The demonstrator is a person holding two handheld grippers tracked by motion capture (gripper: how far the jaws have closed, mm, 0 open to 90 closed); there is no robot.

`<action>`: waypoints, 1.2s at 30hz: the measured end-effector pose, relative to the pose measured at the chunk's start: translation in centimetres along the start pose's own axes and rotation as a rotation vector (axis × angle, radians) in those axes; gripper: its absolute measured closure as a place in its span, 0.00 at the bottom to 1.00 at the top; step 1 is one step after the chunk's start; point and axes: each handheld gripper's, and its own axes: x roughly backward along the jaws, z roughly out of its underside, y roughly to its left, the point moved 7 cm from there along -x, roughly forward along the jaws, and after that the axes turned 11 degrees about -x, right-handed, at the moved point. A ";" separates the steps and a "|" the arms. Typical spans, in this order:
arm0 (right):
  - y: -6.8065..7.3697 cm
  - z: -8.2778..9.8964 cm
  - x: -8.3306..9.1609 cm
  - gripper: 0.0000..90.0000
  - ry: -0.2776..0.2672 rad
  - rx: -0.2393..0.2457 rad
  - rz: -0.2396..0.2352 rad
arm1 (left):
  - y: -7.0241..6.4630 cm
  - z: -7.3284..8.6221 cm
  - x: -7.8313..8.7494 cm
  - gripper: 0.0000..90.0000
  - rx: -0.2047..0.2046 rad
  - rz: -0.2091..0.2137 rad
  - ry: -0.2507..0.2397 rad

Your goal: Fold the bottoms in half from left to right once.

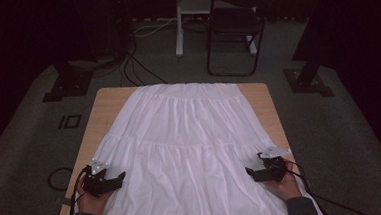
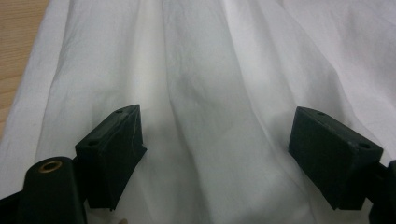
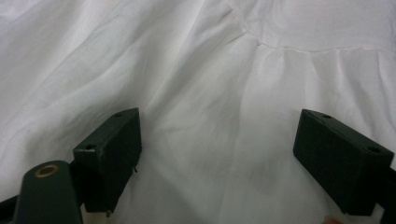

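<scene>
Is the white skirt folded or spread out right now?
Spread out: the white skirt lies flat along the table, waistband at the far edge, no fold showing.

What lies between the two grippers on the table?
In the high view, only white skirt cloth spans the stretch between the left gripper and the right gripper; nothing else rests there. Both grippers are open over the cloth.

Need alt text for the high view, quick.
A white skirt lies spread flat over a wooden table. At its near corners a person holds the left gripper and right gripper, both open, pointing inward over the cloth.
</scene>
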 end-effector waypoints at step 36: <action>0.0 0.0 0.0 0.15 0.002 0.002 -0.002 | 4.4 3.2 2.3 0.11 0.103 -0.078 0.079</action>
